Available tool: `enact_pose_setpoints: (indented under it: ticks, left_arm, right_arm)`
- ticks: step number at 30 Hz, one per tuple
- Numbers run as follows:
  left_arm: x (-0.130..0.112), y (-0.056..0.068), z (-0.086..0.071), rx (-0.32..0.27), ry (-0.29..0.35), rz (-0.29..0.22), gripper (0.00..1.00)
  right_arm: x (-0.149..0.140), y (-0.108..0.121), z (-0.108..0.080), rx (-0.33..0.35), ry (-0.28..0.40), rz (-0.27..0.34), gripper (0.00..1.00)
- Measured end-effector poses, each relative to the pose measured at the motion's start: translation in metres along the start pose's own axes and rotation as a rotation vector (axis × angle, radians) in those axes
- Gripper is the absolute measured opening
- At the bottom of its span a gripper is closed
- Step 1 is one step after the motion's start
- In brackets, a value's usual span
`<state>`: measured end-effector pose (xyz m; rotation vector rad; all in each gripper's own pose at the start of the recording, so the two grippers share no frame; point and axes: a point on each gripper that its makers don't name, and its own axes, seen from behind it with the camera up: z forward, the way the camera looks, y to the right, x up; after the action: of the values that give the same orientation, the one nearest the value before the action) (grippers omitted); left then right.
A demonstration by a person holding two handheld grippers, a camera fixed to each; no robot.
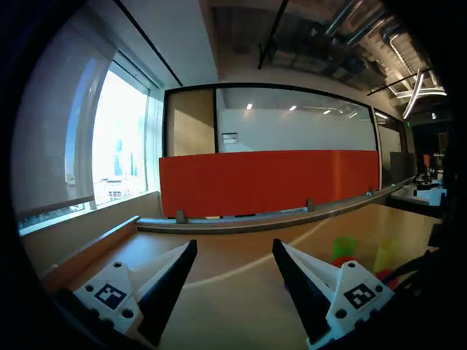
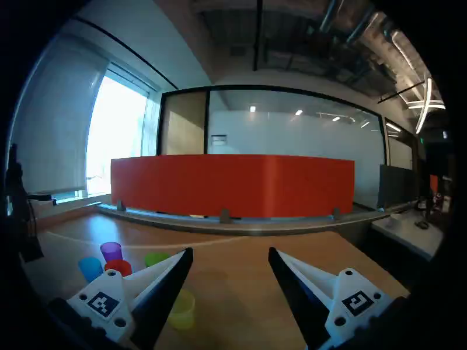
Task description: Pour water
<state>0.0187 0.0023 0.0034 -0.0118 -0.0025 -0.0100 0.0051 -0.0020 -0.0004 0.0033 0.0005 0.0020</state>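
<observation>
**Right gripper view: nothing yet taken up for the pour**

The right claw (image 2: 230,251) is seen spread wide and empty above the wooden table (image 2: 350,251), with nothing pinched between its fingers. A cluster of small cups is set on the table to its left. A purple cup (image 2: 111,251), a blue cup (image 2: 90,268), a red cup (image 2: 118,267) and a green cup (image 2: 154,258) are grouped close together. A yellow cup (image 2: 185,309) is placed nearer and is partly hidden behind the left finger. In the left gripper view the left claw (image 1: 234,241) is likewise held open and empty, and some of the cups are glimpsed to its right, beyond the right finger. An orange partition (image 2: 233,184) is stood along the table's far edge. Whether any cup is filled cannot be told. The cups are judged to be light, thin-walled plastic, smooth and easily tipped or squashed. A hold across the mid-wall with gentle pressure is judged safest, so that the rim is kept clear for pouring.
</observation>
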Motion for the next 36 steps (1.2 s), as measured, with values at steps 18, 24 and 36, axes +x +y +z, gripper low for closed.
enact_pose_setpoints:
  ticks: [18,24,36]
  left_arm:
    - [0.072,0.021,0.009,-0.141,0.01,-0.077,0.96]
    - [0.072,0.033,0.01,-0.207,-0.001,-0.041,0.96]
    - [0.064,0.084,0.001,-0.439,-0.03,0.011,0.96]
  right_arm:
    - [0.08,-0.019,0.002,0.087,0.002,0.043,1.0]
    - [0.083,-0.028,0.002,0.15,-0.007,0.022,1.0]
    - [0.084,-0.08,-0.014,0.437,-0.061,-0.008,1.0]
